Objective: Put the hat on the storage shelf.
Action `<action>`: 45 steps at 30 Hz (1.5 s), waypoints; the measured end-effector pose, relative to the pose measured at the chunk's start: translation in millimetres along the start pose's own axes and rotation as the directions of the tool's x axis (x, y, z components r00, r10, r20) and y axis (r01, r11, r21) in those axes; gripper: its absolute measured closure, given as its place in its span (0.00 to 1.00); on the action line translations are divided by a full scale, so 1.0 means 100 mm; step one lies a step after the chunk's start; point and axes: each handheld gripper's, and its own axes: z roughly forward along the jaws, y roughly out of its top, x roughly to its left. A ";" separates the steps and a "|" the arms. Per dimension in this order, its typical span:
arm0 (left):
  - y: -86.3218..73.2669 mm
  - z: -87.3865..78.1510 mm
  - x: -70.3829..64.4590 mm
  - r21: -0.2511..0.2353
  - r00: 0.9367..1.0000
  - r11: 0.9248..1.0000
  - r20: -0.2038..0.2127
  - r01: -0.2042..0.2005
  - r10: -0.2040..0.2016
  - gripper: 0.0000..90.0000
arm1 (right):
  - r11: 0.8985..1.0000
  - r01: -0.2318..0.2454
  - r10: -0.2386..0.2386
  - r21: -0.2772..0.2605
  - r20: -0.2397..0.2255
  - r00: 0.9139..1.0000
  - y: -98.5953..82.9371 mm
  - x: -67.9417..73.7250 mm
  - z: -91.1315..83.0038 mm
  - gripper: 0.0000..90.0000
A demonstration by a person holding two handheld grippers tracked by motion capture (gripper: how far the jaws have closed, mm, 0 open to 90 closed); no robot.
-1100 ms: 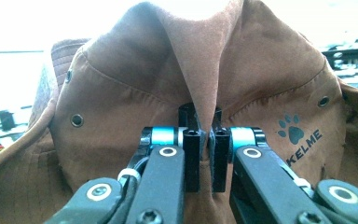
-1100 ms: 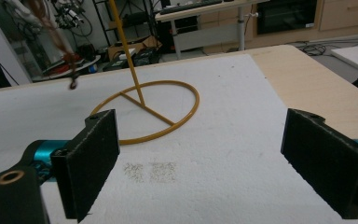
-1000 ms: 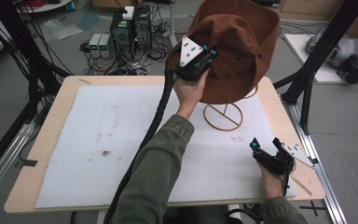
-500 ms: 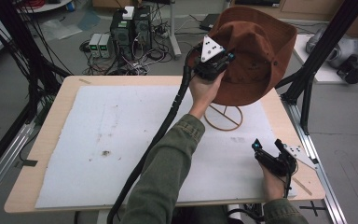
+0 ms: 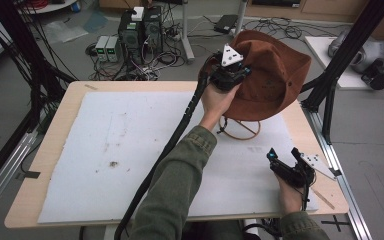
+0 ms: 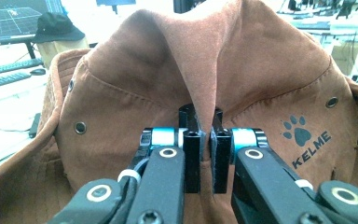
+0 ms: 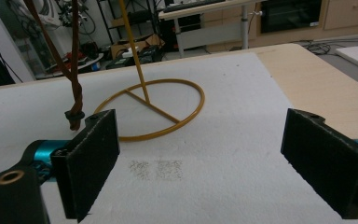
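Hat (image 5: 272,80) shifted right since earlier, left gripper (image 6: 204,140) pinching its crown fold, right gripper (image 7: 200,163) wide open, empty, paw logo (image 6: 300,130) close-up.

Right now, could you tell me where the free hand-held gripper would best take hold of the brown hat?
Probably the brown hat's near brim edge, from below: it is thin and floppy, fitting the right hand-held gripper's wide-open jaws. The left hand-held gripper already pinches a crown fold.

High view: overhead, facing forward across white foam-covered wooden table (image 5: 105,145). Right gripper view: low, near, sharing yellow wire ring stand (image 7: 154,109) (image 5: 240,129), centre frame.
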 end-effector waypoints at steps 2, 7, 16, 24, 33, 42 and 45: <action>0.00 0.01 -0.03 0.006 1.000 1.000 0.001 -0.015 0.015 0.96 | 1.000 0.003 -0.003 0.002 0.001 1.000 0.00 0.00 0.00 0.12; -0.01 0.01 -0.07 0.020 1.000 1.000 0.015 -0.015 0.015 0.92 | 1.000 0.002 -0.002 0.001 -0.003 1.000 0.00 0.00 0.01 0.12; -0.07 0.03 -0.10 0.029 1.000 0.999 0.007 -0.029 0.029 0.69 | 1.000 -0.005 0.005 0.002 0.001 1.000 0.00 -0.01 -0.01 0.12; -0.10 -0.01 -0.09 -0.002 0.999 1.000 -0.044 0.006 -0.006 0.40 | 1.000 -0.009 0.009 0.004 0.000 1.000 0.00 -0.02 -0.02 0.12; 0.03 -0.18 -0.07 -0.076 0.997 0.997 -0.079 0.014 -0.020 0.28 | 1.000 -0.002 0.002 0.001 -0.001 1.000 0.00 -0.02 0.00 0.12; 0.18 -0.53 0.00 -0.151 0.992 0.989 -0.128 0.002 -0.021 0.28 | 1.000 0.002 -0.002 0.004 -0.006 1.000 0.00 0.00 0.00 0.12; 0.21 -0.75 0.08 -0.172 0.986 0.985 -0.166 -0.002 -0.027 0.28 | 1.000 0.004 -0.004 0.000 -0.008 1.000 0.00 0.00 0.01 0.12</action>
